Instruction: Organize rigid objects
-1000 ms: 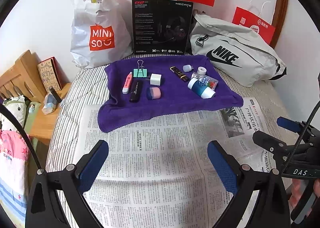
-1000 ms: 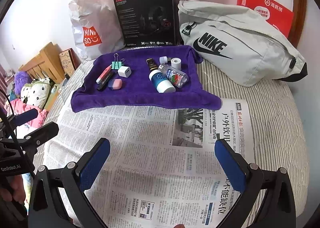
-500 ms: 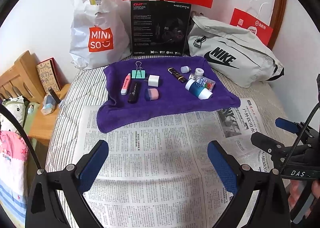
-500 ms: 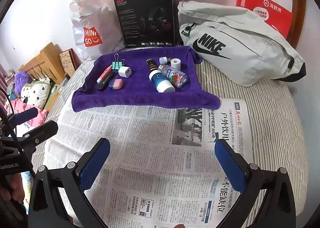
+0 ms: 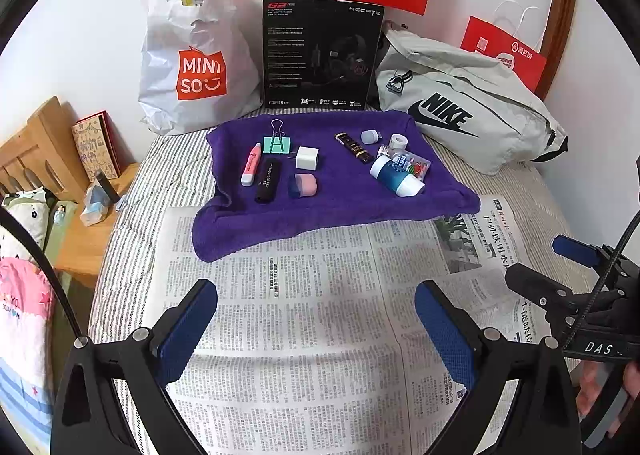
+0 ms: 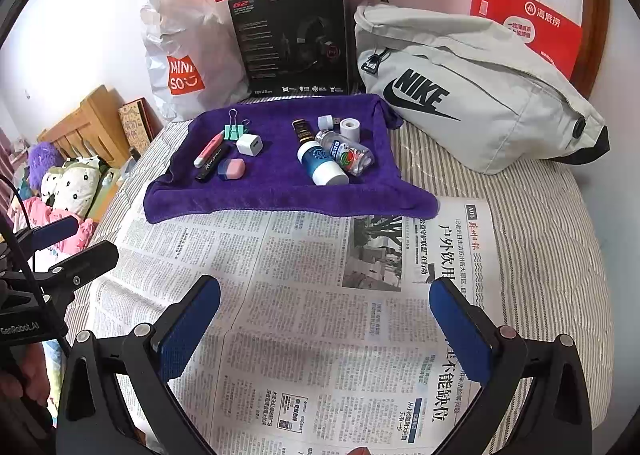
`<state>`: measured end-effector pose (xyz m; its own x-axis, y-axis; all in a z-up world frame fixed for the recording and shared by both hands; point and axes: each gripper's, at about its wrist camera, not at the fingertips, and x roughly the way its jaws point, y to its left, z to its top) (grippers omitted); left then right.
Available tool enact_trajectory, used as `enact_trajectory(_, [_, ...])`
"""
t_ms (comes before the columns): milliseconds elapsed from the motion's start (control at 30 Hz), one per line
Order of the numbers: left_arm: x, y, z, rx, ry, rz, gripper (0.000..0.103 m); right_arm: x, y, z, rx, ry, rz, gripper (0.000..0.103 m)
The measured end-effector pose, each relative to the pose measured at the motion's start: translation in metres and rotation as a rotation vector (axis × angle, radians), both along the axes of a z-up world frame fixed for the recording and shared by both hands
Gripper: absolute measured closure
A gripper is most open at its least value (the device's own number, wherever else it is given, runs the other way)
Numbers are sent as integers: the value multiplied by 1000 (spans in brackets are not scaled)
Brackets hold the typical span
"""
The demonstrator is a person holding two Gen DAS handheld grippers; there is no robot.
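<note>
Both claws drew back slightly; left claw (image 5: 316,325) and right claw (image 6: 324,325) spread, empty.

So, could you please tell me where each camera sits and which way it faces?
Left wrist: on the left gripper, facing across the newspaper to the purple towel; its open jaws show, with the right gripper at the right edge.
Right wrist: on the right gripper, facing likewise; open jaws, left gripper at the left edge.
Shared: towel, newspaper, Nike bag.
</note>
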<state>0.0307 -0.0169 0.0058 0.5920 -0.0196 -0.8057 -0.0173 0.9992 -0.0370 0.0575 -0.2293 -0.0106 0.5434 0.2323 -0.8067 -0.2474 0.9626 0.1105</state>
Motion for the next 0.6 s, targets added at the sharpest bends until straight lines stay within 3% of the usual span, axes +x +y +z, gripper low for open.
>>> enact_trajectory(600, [-2, -4, 0, 1, 1, 1, 3, -4, 0, 4, 1, -14, 4, 0])
